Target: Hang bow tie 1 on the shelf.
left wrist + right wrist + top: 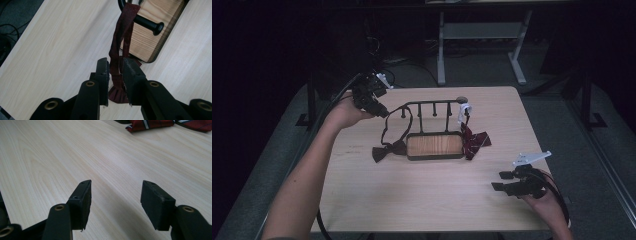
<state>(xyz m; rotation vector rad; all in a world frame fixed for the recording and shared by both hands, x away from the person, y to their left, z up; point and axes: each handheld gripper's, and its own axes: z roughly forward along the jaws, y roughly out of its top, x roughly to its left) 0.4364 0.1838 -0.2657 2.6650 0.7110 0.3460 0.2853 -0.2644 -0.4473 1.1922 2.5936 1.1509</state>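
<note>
The bow tie strap (122,32) is soft, light and limp. It hangs from the rack's peg (147,23) and passes loosely between the jaws of the released left hand-held gripper (116,62). It is best pinched just below the peg. The right hand-held gripper (116,192) is released and empty.

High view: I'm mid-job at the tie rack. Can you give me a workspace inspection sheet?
Surface: pale wood table, bare away from the rack.
Job's things: black rack with a wooden base; dark bow tie hangs by its strap from the rack's left end, bow on the table.
Clutter: striped bow tie with white tag at the rack's right end.
Grippers: left gripper open, strap between jaws; right gripper open, holding nothing.
Cables: black cable trails from the left gripper.
Surroundings: white desk legs, dark floor.
</note>
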